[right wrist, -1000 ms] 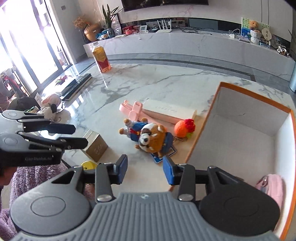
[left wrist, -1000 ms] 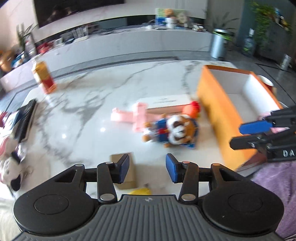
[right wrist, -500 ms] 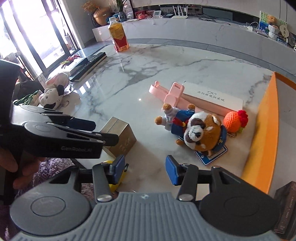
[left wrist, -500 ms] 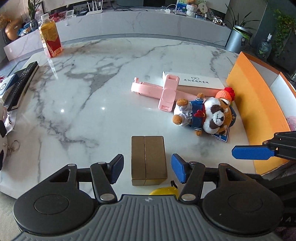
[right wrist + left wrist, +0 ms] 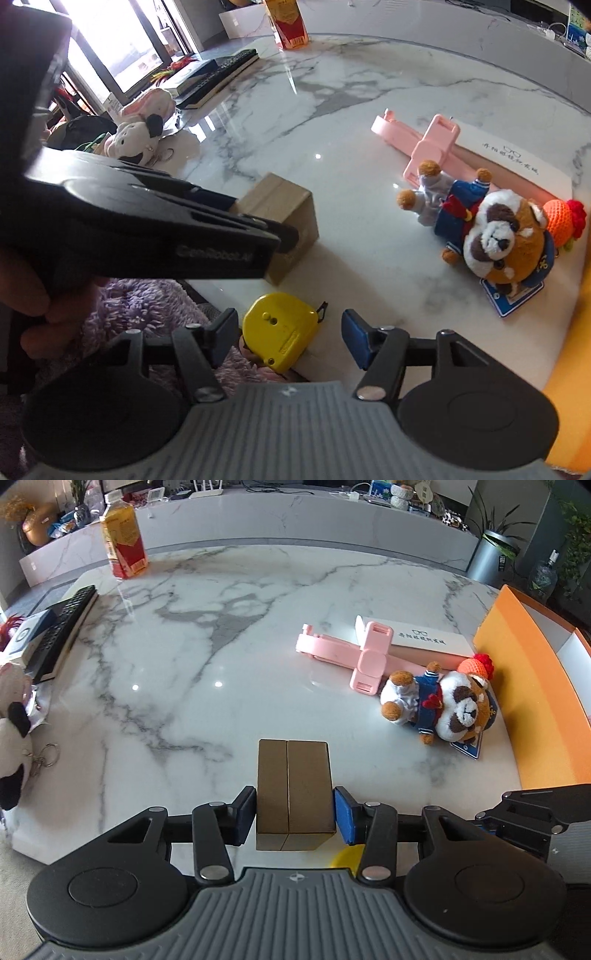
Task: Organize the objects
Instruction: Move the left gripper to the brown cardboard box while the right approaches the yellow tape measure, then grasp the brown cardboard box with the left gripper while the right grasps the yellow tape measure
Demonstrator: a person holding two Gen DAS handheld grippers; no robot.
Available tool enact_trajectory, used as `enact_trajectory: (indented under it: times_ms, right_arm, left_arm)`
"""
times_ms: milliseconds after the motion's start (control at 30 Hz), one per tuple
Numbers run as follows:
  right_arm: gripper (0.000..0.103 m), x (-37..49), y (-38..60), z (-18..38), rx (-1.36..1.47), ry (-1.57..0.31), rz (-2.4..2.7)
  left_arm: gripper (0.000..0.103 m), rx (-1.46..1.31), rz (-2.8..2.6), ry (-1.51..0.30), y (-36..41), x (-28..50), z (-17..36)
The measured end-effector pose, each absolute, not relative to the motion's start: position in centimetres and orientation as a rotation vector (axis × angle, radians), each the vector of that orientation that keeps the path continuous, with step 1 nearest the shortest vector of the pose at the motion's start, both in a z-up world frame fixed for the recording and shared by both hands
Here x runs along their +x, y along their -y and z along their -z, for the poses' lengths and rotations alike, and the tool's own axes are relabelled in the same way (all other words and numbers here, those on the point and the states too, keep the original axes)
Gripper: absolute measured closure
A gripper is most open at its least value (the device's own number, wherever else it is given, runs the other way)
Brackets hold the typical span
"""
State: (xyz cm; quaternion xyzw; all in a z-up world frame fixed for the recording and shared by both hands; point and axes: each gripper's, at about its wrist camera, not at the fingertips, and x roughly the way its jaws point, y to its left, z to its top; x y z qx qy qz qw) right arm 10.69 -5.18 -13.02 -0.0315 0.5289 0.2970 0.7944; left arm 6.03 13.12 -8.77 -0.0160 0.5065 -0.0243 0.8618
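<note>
Both tools (image 5: 295, 818) — table edge (image 5: 110, 834).

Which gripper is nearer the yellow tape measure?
Right. The right gripper hangs open just over the yellow tape measure; the left gripper straddles the brown box beside it.

My left wrist view: steep downward look along my fingers, close over near edge of marble table (image 5: 177, 686). My right wrist view: similar tilt, nearer edge, aimed leftward. Shared: brown box (image 5: 293, 794) (image 5: 284, 218), plush dog (image 5: 447, 709) (image 5: 495, 240).
</note>
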Motion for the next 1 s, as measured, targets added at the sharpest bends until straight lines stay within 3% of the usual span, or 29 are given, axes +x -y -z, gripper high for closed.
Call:
enact_trajectory:
  times_ms: [300,467,567,800,1000]
  right_arm:
    - [0.038,12.1,3.3,15.5,0.078,-1.295,-0.449]
    - [0.037,11.5,1.6,15.5,0.019,-1.266,-0.411]
    - [0.045,11.0,1.3,15.4,-0.041,-1.241,-0.4]
    - [0.046,10.9,4.2,15.1,0.023,-1.251,-0.413]
    - [0.046,9.2,9.0,10.1,0.096,-1.142,-0.434]
  left_arm:
    - [0.051,-0.078,-0.027,-1.058,-14.7,5.0,8.5]
    - [0.051,-0.083,-0.033,-1.063,-14.8,5.1,8.5]
    - [0.051,-0.083,-0.031,-1.059,-14.6,5.2,8.2]
    - [0.051,-0.091,0.01,-1.027,-13.2,5.0,6.6]
    - [0.051,-0.105,0.113,-0.964,-10.2,5.5,3.2]
